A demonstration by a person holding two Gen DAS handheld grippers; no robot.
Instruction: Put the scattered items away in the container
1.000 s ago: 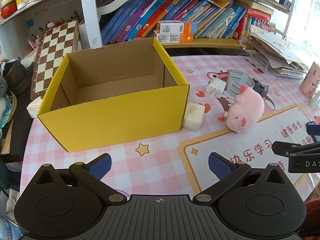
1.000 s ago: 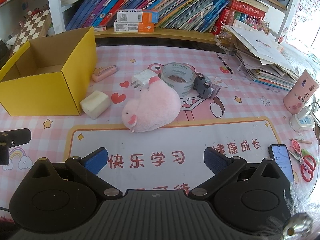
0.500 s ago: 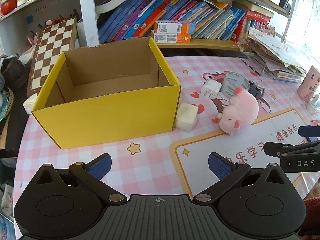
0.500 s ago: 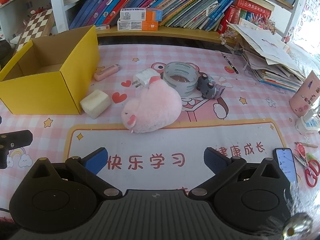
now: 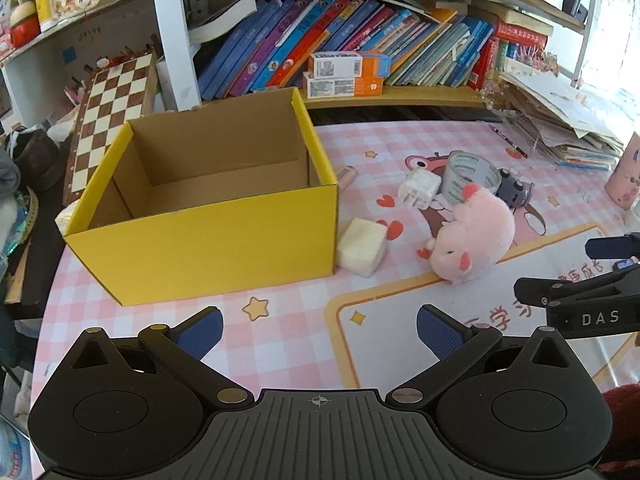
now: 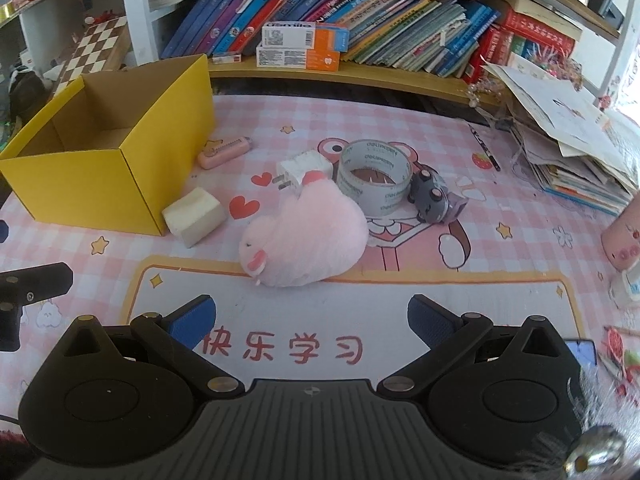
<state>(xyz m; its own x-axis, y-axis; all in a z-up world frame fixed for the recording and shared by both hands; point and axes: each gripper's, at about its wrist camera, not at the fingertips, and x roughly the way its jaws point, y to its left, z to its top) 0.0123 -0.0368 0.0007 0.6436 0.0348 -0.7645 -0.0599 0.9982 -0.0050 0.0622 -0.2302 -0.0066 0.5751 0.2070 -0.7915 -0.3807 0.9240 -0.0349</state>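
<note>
1. The left claw sits at the bottom centre of its view, fingers spread wide and holding nothing, over the pink checked counter.
2. The yellow box fills the middle left of that view, above and left of the claw, open side up and empty.
3. A cream sponge lies just right of the box's near corner, touching or almost touching its wall.
4. The right claw is at the bottom centre of its own view, also spread wide and empty.
5. The pink plush lies directly above this claw, in the centre of the frame, near but apart from the fingertips.
6. Behind the plush are a white plug, a tape roll and a small grey toy; the plug and roll touch or are hidden partly by the plush.
7. A pink eraser-like bar lies beside the box's right wall, in the upper left.
8. Against the picture one second ago, the left view has the box shifted left and sitting further off, so the bar beside it now shows.
9. In the right view the plush is larger and closer to the claw than before; the items themselves have not moved on the counter.
</note>
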